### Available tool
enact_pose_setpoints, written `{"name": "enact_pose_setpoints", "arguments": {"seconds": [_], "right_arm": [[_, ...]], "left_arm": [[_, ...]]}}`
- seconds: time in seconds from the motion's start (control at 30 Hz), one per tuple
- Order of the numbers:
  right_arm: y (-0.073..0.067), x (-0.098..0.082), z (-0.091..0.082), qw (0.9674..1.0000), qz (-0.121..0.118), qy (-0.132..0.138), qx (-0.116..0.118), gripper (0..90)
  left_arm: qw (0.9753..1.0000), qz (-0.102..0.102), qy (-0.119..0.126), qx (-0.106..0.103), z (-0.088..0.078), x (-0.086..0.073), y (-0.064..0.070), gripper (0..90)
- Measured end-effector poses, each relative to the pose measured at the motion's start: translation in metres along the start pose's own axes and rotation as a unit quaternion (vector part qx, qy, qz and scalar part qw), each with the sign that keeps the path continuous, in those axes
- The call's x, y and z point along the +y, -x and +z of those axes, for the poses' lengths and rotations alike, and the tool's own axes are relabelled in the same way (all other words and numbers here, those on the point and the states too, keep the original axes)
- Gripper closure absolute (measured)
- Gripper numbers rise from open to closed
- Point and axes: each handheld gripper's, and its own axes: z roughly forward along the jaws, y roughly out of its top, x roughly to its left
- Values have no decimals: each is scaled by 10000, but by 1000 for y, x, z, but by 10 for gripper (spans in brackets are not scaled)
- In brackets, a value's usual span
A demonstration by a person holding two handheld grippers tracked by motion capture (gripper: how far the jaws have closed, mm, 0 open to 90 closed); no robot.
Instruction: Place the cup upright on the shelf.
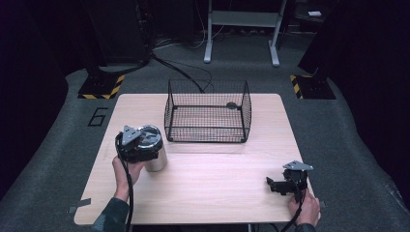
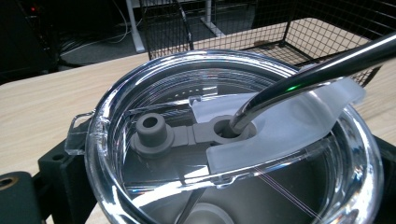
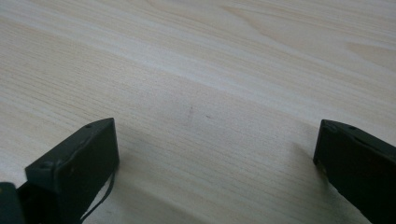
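A steel tumbler [image 1: 156, 162] stands on the left part of the wooden table [image 1: 217, 188]. Its clear lid [image 2: 140, 93] carries a grey stopper [image 2: 150, 129] and a bent metal straw [image 2: 317, 70] that leans to the right. My left gripper [image 1: 140, 145] sits at the tumbler's top, with one black jaw on either side of it, shut on it. My right gripper [image 1: 277, 185] rests low near the table's front right corner. It is open, with bare wood between its fingertips [image 3: 100, 135].
A black wire basket [image 1: 208, 82] stands at the back middle of the table, just beyond the tumbler [image 2: 299, 28]. Striped floor markings, stands and cables lie beyond the far edge. A person's hands come in from the front edge.
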Motion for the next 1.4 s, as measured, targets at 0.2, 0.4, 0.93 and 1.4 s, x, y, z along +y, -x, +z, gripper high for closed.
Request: {"name": "enact_pose_setpoints", "arguments": {"seconds": [0.2,0.4,0.93,1.4], "right_arm": [[0,0,0,10000,2,-1,0,0],[0,0,0,10000,-2,0,1,0],[0,0,0,10000,0,0,1,0],[0,0,0,10000,-5,0,4,0]], "left_arm": [[9999,93,21,-111,-4,6,6,41],[9996,165,8,-240,-7,11,11,41],[9978,302,51,-582,-6,29,25,41],[9959,439,26,-797,-4,44,37,41]]}}
